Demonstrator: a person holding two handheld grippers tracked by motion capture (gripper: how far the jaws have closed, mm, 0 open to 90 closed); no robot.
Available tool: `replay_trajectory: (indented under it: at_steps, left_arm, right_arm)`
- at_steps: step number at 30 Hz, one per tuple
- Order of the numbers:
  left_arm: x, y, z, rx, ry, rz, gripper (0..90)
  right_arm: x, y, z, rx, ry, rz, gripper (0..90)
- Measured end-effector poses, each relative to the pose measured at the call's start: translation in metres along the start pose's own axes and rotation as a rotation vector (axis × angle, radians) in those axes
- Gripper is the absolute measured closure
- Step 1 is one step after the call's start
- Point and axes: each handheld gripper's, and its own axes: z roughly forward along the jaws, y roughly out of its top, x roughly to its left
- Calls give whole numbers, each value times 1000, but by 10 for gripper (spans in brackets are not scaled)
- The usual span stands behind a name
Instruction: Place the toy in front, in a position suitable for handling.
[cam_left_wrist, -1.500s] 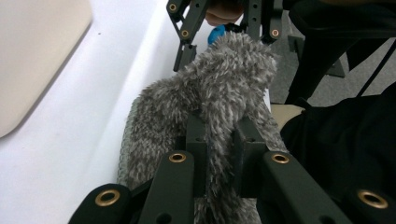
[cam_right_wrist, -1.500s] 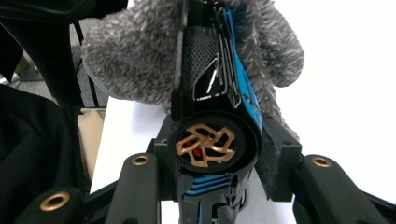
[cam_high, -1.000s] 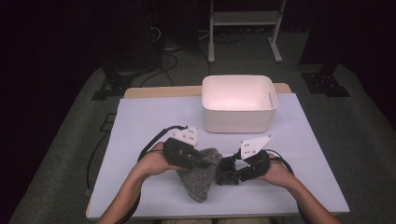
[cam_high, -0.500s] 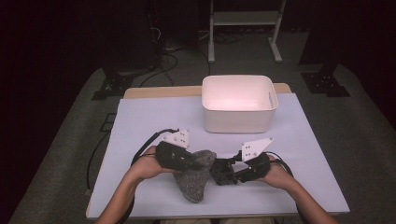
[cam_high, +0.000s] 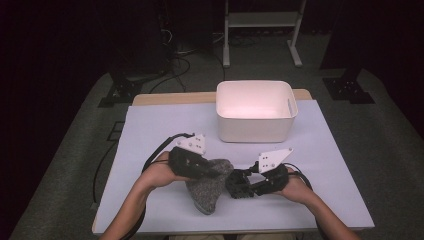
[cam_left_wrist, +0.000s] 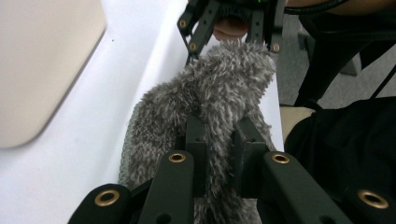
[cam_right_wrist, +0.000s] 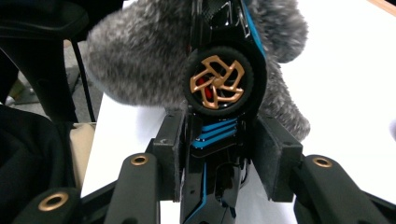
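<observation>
- Near table edge, centre: grey fuzzy sock (cam_high: 207, 186), shaggy pile, limp, lying on the white table cover (cam_high: 150, 130) and lifted at its upper end
- Left gripper (cam_high: 212, 172): jaws pressed together, pinching a fold of the sock; its own view shows pile bulging between the black pads (cam_left_wrist: 198, 140)
- Right gripper (cam_high: 235, 184): jaws have just been closing and clamp a glossy black toy car (cam_right_wrist: 219, 135) with blue trim; its view reveals a gold-spoked wheel (cam_right_wrist: 217, 83) against the sock
- Far centre: white plastic bin (cam_high: 256, 131), rounded rectangular, smooth walls

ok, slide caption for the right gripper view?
Right gripper clamps a black toy car with blue trim and gold wheel, nose against a fluffy grey cloth.
</observation>
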Motion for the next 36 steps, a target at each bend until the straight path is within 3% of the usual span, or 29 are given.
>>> replay_trajectory:
  at_steps: [9, 11, 13, 18, 22, 28, 33, 36]
  left_arm:
    - [-7, 40, 9, 26, -17, 69, 795]
    - [-7, 48, 16, 53, -26, 89, 795]
    - [-6, 49, 22, 73, -27, 92, 795]
    - [-5, 46, 19, 41, -25, 80, 795]
    - [-6, 41, 9, 24, -8, 70, 789]
    - [-3, 19, -5, -7, 9, 36, 790]
    - [3, -8, -3, -11, 10, -23, 789]
    - [6, -21, -1, -71, -7, -67, 786]
  right_arm:
    - [3, 1, 5, -9, -12, -13, 558]
    - [5, 3, 7, -8, -8, -24, 558]
    - [7, 3, 9, -8, -12, -33, 559]
    - [6, 0, 6, -18, -9, -18, 559]
    - [4, 0, 5, -15, -7, -9, 559]
    - [2, -1, 4, -15, -9, 9, 558]
    - [1, -1, 2, -7, -16, 15, 557]
    - [2, 1, 2, -3, -23, 28, 557]
